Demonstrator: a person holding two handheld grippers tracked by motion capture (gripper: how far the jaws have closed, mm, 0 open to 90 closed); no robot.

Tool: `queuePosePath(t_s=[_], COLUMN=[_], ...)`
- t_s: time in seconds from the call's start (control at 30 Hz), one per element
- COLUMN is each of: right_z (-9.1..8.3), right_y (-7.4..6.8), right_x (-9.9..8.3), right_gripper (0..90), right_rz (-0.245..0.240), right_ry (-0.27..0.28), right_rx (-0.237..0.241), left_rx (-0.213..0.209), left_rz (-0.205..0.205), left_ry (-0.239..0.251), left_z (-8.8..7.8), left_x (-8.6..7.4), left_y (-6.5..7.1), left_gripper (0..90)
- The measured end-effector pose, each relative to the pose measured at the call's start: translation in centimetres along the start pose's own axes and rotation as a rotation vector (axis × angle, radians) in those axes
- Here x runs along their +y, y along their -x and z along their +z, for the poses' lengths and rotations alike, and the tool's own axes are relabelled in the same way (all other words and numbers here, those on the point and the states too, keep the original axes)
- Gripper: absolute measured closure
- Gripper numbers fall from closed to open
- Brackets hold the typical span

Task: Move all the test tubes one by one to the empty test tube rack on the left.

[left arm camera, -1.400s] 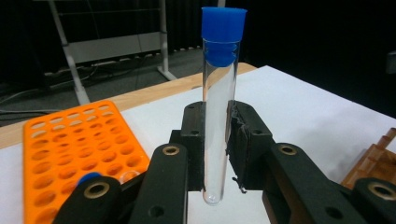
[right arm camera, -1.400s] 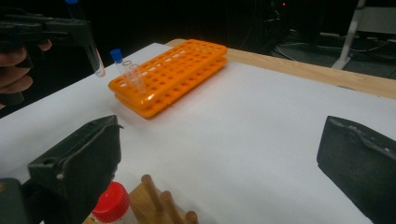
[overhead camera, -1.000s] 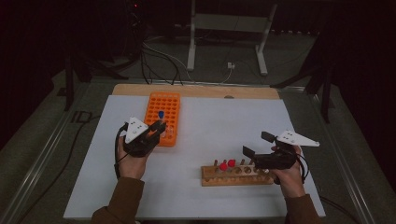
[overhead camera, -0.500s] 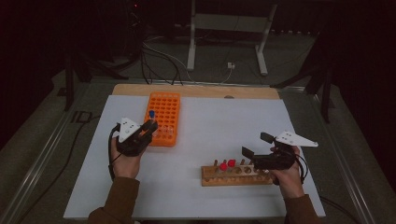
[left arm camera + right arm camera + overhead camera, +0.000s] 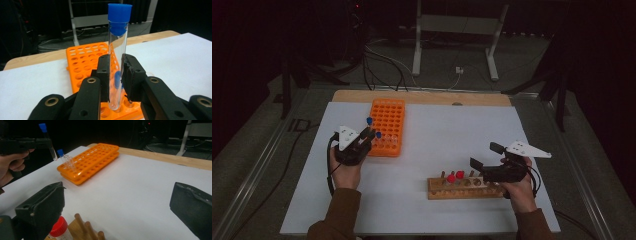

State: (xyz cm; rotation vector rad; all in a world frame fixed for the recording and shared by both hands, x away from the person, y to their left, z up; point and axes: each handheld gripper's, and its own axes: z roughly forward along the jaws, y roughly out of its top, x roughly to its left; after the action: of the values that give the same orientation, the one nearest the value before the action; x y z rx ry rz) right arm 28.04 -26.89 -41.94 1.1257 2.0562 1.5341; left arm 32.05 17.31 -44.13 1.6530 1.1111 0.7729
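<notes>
A clear tube with a blue cap [image 5: 117,45] stands upright between the pads of my left gripper [image 5: 115,75], which is shut on its lower half. It hangs over the near left corner of the orange rack [image 5: 388,122], its cap [image 5: 369,120] above my left gripper [image 5: 363,137]. Another blue-capped tube [image 5: 378,134] stands in the rack's near end [image 5: 60,152]. My right gripper [image 5: 486,156] is open and empty above the right end of the wooden peg rack [image 5: 464,189], which holds two red-capped tubes [image 5: 455,176]. Its jaws stand wide apart [image 5: 117,207], one red cap [image 5: 58,226] below them.
A white mat [image 5: 447,130] covers the table, with a wooden board edge [image 5: 422,97] at the back. Empty tubes [image 5: 70,161] stand next to the blue-capped one in the orange rack [image 5: 91,160]. Cables and a metal stand [image 5: 457,45] lie beyond the table.
My left gripper has carried the blue-capped tube leftward along the near end of the orange rack and slightly lower. The right gripper has kept still.
</notes>
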Motion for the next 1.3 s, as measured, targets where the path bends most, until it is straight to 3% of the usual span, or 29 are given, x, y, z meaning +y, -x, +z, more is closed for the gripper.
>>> queuePosePath(t_s=[0.43,0.77,1.0,1.1,1.23,1.3], right_z=[0.1,0.3,0.5,0.6,0.7,0.7], right_y=[0.0,-0.1,-0.2,-0.3,-0.4,-0.4], right_x=[-0.2,-0.3,-0.4,-0.4,-0.5,-0.5], right_gripper=[0.1,0.1,0.1,0.1,0.1,0.1], right_rz=[-0.002,-0.001,-0.006,-0.006,-0.008,-0.01], right_ry=[-0.001,-0.005,-0.013,-0.018,-0.018,-0.018], right_rx=[0.001,0.006,0.015,0.017,0.019,0.02], left_rx=[0.033,0.053,0.061,0.057,0.062,0.06], left_rz=[-0.016,-0.057,-0.002,0.004,0.044,0.03], left_ry=[-0.036,-0.057,-0.147,-0.159,-0.202,-0.196], left_z=[1.5,2.6,3.3,3.4,3.7,3.6], left_x=[-1.2,-3.2,-4.5,-4.7,-5.0,-5.1], left_y=[-0.3,-0.6,-0.3,-0.2,0.1,0.0], left_gripper=[77.1,77.2,77.4,77.6,77.6,77.6])
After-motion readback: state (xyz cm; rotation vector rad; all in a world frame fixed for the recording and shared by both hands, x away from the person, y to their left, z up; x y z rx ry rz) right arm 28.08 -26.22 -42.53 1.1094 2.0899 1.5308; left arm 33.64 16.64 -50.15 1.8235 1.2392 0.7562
